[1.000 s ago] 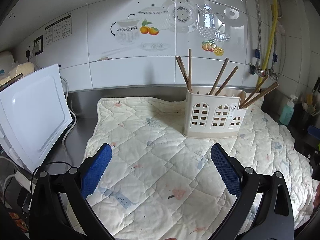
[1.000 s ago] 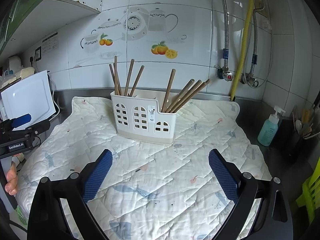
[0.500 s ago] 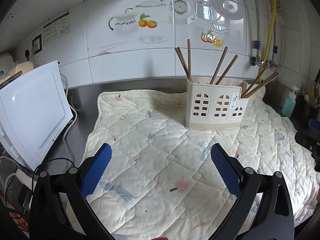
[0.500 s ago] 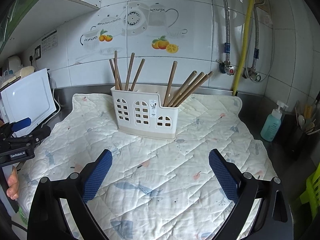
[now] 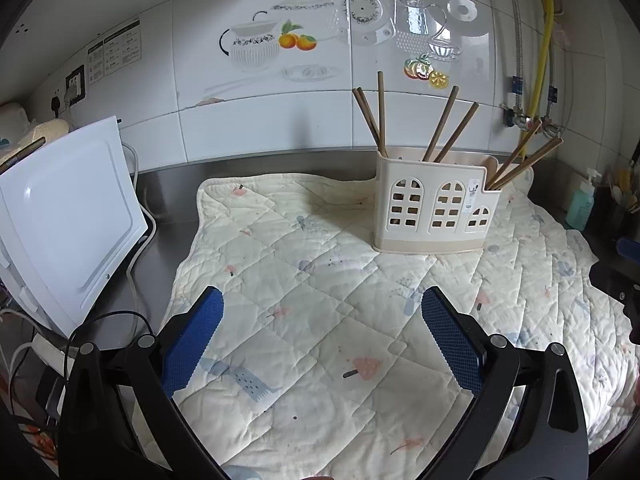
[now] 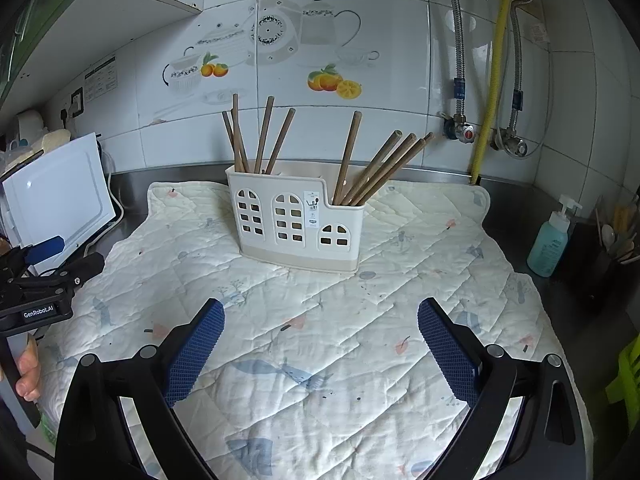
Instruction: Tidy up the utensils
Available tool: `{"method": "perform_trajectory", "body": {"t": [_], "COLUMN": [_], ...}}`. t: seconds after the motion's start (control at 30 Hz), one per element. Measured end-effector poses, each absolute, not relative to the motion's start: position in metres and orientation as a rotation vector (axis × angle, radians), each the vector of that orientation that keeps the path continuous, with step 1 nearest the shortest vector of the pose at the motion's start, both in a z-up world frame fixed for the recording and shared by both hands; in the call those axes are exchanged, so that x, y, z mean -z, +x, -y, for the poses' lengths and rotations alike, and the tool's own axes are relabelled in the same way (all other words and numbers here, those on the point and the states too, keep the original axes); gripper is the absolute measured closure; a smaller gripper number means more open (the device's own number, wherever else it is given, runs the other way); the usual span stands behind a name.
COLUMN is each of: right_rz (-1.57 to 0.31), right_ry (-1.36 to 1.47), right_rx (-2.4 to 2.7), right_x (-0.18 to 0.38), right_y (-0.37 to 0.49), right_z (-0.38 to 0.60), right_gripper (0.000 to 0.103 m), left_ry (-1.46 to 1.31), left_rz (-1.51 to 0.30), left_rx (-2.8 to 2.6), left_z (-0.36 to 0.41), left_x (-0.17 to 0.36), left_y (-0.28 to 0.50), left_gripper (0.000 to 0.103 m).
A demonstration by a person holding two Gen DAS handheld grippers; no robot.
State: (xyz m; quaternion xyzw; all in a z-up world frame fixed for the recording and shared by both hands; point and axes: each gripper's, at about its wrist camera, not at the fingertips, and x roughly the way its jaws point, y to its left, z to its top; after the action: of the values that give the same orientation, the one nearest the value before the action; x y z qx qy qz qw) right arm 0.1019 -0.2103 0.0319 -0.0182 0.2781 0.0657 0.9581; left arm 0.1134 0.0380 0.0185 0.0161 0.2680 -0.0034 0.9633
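Observation:
A cream plastic utensil holder (image 5: 434,208) with arched cut-outs stands on a quilted mat (image 5: 320,300), also in the right wrist view (image 6: 296,220). Several brown wooden chopsticks (image 6: 376,168) stand in it, some in the left compartments (image 5: 380,116), some leaning right in the low compartment (image 5: 520,160). My left gripper (image 5: 320,336) is open and empty, low over the mat's front left. My right gripper (image 6: 320,340) is open and empty, in front of the holder. The left gripper also shows at the right wrist view's left edge (image 6: 44,264).
A white appliance (image 5: 68,216) with cables stands at the left on the steel counter (image 5: 160,264). A blue soap bottle (image 6: 552,236) and a dark utensil pot (image 6: 616,240) stand at the right. Pipes and valves (image 6: 492,80) run along the tiled back wall.
Both grippers have drawn back slightly and risen; the holder sits a little farther and lower in both views. The jaws stayed open.

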Motion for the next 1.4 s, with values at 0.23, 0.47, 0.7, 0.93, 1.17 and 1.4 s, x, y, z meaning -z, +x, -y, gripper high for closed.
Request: {"method": "perform_trajectory", "body": {"t": [0.23,0.47,0.7,0.93,1.17,1.4], "right_rz": [-0.565,-0.568,-0.57,-0.572,-0.573,-0.575], "right_ry": [-0.035,-0.03,-0.024,-0.023,-0.019,-0.015], "right_rx": [-0.138,-0.14,-0.144,-0.145,-0.147,-0.15], "right_x": [-0.0313,-0.0309,-0.0306,-0.0303,-0.0295,-0.028], "right_y": [0.1014,0.1015,0.1016,0.1022,0.1015,0.1015], "right_z": [0.2102,0.2102,0.2093,0.2095,0.2081,0.2068], "right_gripper": [0.009,0.009,0.009,0.009,0.009,0.009], "left_ry": [0.035,0.034,0.038,0.041,0.044,0.05], "left_rz": [-0.545,-0.546,-0.55,-0.552,-0.554,-0.555], "left_rx": [0.005,0.003,0.004,0.004,0.003,0.004], "left_z": [-0.0369,-0.0373,-0.0357,-0.0348,-0.0334,-0.0317], "left_x": [-0.0168,-0.0172,-0.0164,-0.0153,-0.0139,-0.0132], "left_y": [0.1119,0.1114,0.1115,0.1119,0.1125,0.113], "left_gripper": [0.005,0.005,0.005,0.005,0.005,0.005]}}
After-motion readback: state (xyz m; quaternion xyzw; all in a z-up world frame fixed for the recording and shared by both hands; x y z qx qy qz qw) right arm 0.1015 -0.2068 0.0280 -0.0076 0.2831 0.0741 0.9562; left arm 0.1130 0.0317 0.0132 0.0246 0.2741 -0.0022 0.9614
